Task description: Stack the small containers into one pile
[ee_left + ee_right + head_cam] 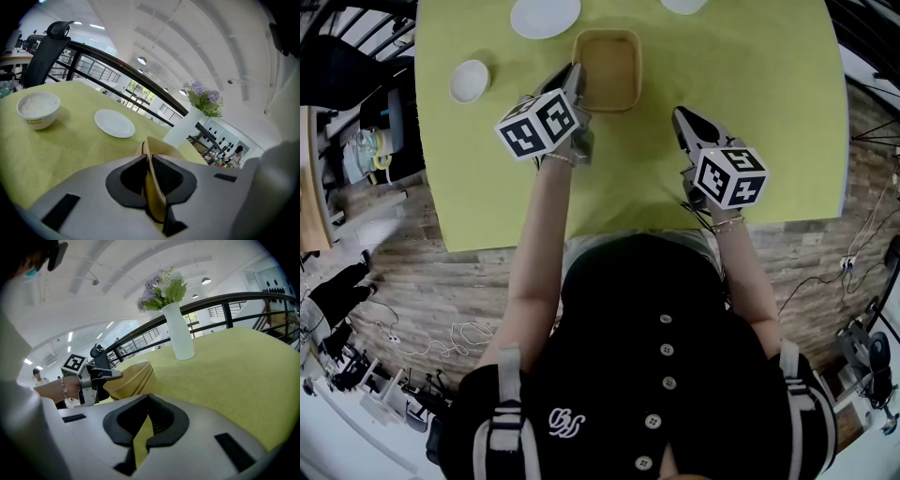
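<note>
**Head view:** the shallow tan rounded-rectangle container (607, 70) sits top centre on the lime-green table (750, 84). The left tool (575, 71) is on its left wall. The right tool (680, 114) hangs centre right, well apart from it. There's a small white bowl (470, 81) at upper left and a flat white plate (545, 16) at the top edge.

**Left gripper view:** this settles what the top-down shot can't. The jaws are clamped on the container's thin tan wall, which runs right up between the pads. You also get a tall white vase of flowers (187, 126) at centre right, which is pretty much cut off overhead.

**Right gripper view:** jaws together with nothing in them, just table behind. Seen side-on at left centre, the container (133, 376) shows two rims, so it looks like one is nested in another. No way to tell that from above.

**Handling, my guess:** light, thin-walled, smooth and a bit flexy, not fragile. I'd pinch the rim mid-side. A one-sided grip could let it tip.
</note>
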`<state>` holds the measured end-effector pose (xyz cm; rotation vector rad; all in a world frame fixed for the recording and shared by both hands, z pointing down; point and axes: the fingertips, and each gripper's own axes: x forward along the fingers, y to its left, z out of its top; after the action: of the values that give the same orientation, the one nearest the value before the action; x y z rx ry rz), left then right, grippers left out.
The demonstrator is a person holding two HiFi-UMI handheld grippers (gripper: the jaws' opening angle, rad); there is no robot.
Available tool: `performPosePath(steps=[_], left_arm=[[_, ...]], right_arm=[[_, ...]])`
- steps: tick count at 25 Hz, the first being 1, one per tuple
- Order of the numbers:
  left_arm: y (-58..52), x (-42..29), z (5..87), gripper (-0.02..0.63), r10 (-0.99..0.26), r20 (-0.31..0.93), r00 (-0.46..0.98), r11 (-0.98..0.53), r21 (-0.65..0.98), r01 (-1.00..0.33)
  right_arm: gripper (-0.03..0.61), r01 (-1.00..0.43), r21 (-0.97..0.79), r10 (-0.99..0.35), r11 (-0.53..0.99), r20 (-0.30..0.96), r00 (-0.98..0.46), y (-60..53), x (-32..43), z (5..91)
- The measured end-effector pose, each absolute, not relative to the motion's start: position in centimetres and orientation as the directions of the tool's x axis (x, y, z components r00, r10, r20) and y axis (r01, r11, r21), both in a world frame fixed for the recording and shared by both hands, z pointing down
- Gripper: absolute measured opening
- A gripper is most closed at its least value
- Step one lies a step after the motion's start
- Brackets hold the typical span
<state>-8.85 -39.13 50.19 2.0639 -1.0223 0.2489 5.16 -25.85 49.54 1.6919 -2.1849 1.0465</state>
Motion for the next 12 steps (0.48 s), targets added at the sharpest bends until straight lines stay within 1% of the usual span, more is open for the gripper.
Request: performPosePath(steps=[4,5,7,8,10,12], left_arm=[[-38.9,-8.7,50.5,0.039,-0.578,0.481,0.660,-0.354,0.580,-0.733],[-38.8,-8.4,50.2,0.067,-0.574,0.468,0.672,-0.370,0.584,-0.722],[-38.3,-7.7,49.7,0.165,-0.559,0.441,0.702,-0.405,0.594,-0.695],[-38.1,-7.4,49.6,0.192,-0.551,0.433,0.713,-0.419,0.595,-0.685],[-37.8,-7.0,49.4,0.232,-0.536,0.431,0.726,-0.443,0.588,-0.677],[-37.5,-7.1,49.3,0.250,-0.527,0.434,0.731,-0.461,0.577,-0.675]], right_arm=[[0.014,-0.905,-0.414,-0.772,0.095,0.544,-0.329,-25.7,5.4,49.7],[0.014,-0.905,-0.415,-0.773,0.094,0.543,-0.329,-25.6,5.5,49.6],[0.014,-0.902,-0.422,-0.774,0.092,0.540,-0.332,-25.5,5.7,49.6],[0.014,-0.900,-0.427,-0.774,0.093,0.538,-0.335,-25.6,5.8,49.6],[0.014,-0.895,-0.435,-0.777,0.100,0.528,-0.343,-25.7,5.7,49.4],[0.014,-0.891,-0.438,-0.782,0.119,0.512,-0.355,-26.0,5.5,48.9]])
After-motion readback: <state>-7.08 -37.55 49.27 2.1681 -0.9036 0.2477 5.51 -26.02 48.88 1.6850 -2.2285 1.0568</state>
